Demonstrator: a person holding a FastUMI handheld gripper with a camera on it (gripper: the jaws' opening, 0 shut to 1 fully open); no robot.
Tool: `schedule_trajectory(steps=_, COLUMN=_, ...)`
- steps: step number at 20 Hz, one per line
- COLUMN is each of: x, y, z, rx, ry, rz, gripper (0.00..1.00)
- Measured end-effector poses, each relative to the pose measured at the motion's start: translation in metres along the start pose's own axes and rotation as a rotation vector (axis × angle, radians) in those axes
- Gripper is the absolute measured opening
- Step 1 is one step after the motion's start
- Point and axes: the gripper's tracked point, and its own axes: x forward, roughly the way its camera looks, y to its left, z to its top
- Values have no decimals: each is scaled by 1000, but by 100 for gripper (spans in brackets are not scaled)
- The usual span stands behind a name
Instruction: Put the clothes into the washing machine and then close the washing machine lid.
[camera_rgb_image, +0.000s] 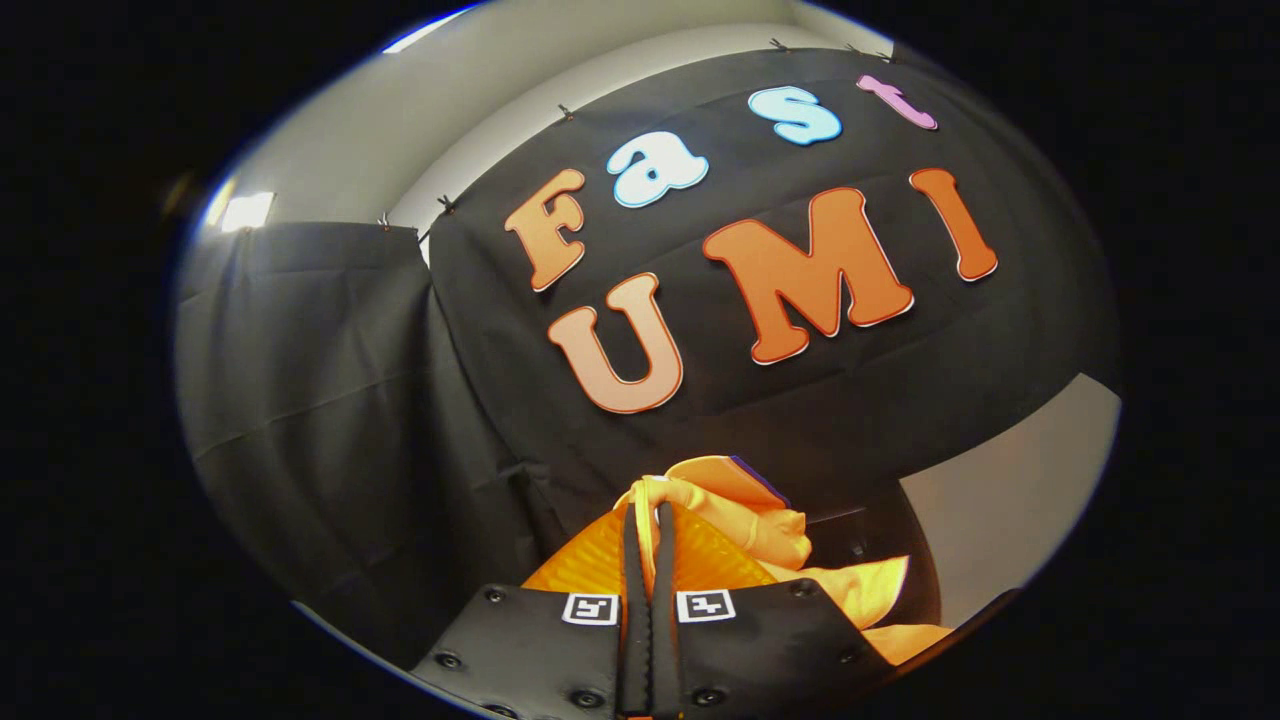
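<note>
Fingers (650, 520) of the handheld gripper stand pressed nearly together at the bottom centre of the frame, pinching a fold of an orange garment (760, 530) that bunches up just ahead of their tips and drapes away toward the lower right. Both fingers appear to bear on the cloth, which hangs lifted against the booth's black cloth wall (330, 380) filling the middle of the frame. A pale surface (1010, 500), perhaps a counter or panel, sits at the lower right beyond the garment; what it is cannot be told. Judging by the raised, held cloth, the step in hand is carrying the clothes toward the washing machine. The next move calls for tipping the view down to find the drum opening, bringing the garment over it, and only then parting the fingers; the lid follows.
</note>
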Motion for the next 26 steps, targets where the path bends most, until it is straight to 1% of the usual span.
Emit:
schedule_trajectory(steps=5, x=23, y=30, z=0, rx=-8, ry=-2, rz=29, gripper=8)
schedule_trajectory(steps=7, x=29, y=43, z=7, rx=-31, ry=-15, rz=35, gripper=8)
schedule_trajectory(steps=11, x=34, y=75, z=28, rx=-14, ry=-52, rz=78, gripper=8)
schedule_trajectory(steps=13, x=36, y=77, z=31, rx=-46, ry=-69, rz=77, gripper=8)
schedule_trajectory(steps=14, x=39, y=72, z=27, rx=-57, ry=-67, rz=62, gripper=8)
schedule_trajectory(steps=16, x=46, y=57, z=8, rx=-60, ry=-51, rz=17, gripper=8)
schedule_trajectory(steps=19, x=59, y=27, z=-30, rx=-86, ry=-49, rz=-72, gripper=8)
schedule_trajectory(steps=21, x=71, y=10, z=-71, rx=-115, ry=-3, rz=-117, gripper=8)
schedule_trajectory(steps=26, x=96, y=-41, z=-172, rx=-101, ry=143, rz=-217, gripper=8)
